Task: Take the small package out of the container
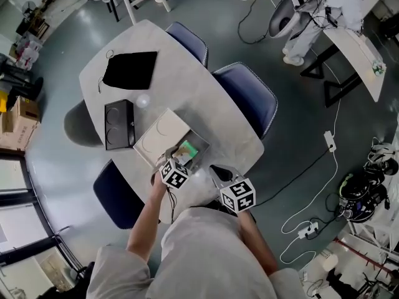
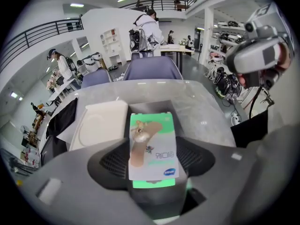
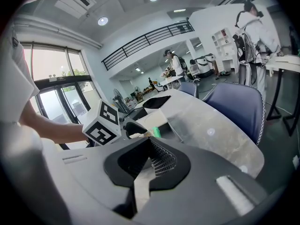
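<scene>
A small green and white package (image 2: 153, 146) printed with a bandage picture sits flat between the jaws of my left gripper (image 2: 153, 172), which is shut on it. It hangs just above the open grey container (image 2: 151, 107), whose cream lid (image 2: 100, 123) lies to the left. In the head view the package (image 1: 186, 149) is over the container (image 1: 198, 143) at the table's near edge, with the left gripper (image 1: 179, 162) reaching in. My right gripper (image 1: 218, 172) rests beside it to the right, shut (image 3: 149, 143) and holding nothing.
A black pouch (image 1: 131, 69) and a black case (image 1: 118, 124) lie further back on the white table (image 1: 206, 92). Blue chairs (image 1: 246, 95) stand round the table. Cables (image 1: 312, 167) trail over the floor at the right.
</scene>
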A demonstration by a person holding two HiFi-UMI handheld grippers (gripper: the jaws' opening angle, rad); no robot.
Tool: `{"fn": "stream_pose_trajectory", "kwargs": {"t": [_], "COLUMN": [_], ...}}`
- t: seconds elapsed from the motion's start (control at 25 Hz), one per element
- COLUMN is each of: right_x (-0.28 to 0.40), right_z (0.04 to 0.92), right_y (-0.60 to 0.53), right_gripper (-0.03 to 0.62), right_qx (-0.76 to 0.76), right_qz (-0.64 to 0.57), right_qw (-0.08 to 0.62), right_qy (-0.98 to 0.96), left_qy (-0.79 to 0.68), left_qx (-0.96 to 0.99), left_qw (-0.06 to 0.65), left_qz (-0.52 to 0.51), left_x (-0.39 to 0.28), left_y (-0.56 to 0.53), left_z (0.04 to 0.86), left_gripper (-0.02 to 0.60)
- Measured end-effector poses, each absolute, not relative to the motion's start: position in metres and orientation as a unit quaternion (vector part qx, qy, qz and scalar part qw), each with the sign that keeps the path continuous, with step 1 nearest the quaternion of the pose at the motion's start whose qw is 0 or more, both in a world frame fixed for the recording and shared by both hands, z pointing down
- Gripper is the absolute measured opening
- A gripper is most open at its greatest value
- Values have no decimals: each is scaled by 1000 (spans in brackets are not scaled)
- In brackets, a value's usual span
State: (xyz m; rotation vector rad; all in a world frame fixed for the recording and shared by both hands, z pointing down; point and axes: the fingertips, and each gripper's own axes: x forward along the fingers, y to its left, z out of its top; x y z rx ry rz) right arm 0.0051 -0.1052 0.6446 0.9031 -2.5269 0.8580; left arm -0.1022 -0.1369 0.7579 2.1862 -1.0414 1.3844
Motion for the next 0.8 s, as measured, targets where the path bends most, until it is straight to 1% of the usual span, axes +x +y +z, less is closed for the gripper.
{"fn": "stream_pose_trajectory", "kwargs": {"t": [0.48,0.8], "right_x": [-6,-12], "right_z": [639,640], "right_y": [-102,-93], "right_gripper": [2,2], "right_qx": [307,300], "right_qz": [287,279], "right_qw": [166,172], "right_qy": [-892,-896], "left_qy": [-408,-437], "left_qx": [785,785], "left_qw": [148,125], "left_qz": [442,420], "left_x": [-95,-103], "left_y": [-140,-136], "left_z": [711,686], "left_gripper": [356,357]}}
